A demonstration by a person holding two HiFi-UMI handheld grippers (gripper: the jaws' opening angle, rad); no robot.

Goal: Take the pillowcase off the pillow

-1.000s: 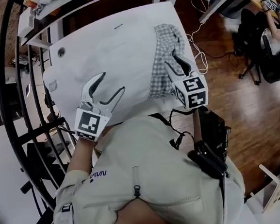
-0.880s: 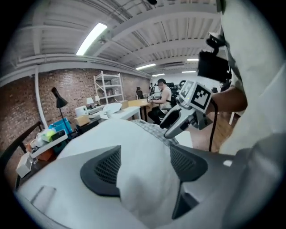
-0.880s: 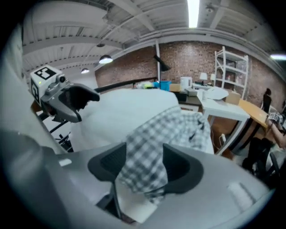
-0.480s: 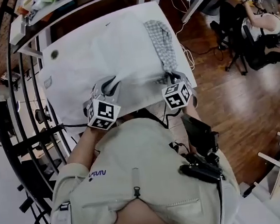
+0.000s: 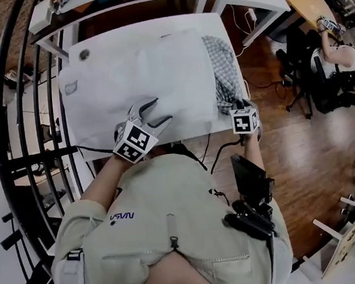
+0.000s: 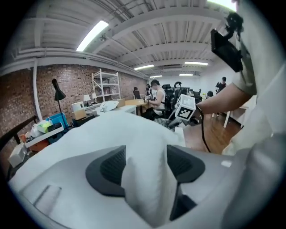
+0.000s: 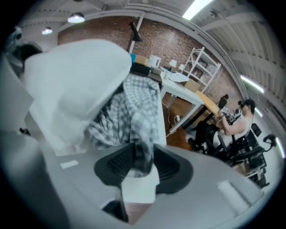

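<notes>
A person is leaning over a white table (image 5: pixel 155 26), holding a gripper in each hand. A white pillow (image 5: pixel 140 73) is lying across the table, with the checked pillowcase (image 5: pixel 223 66) bunching at its right end. The left gripper (image 6: pixel 145 163) is sitting at the pillow's near edge. Its jaws have just been opening and are standing wide, with a ridge of pillow between them. The right gripper (image 7: pixel 140 167) is at the near right corner. Its jaws have also just been opening and are standing partly apart, with pillowcase cloth hanging between them.
</notes>
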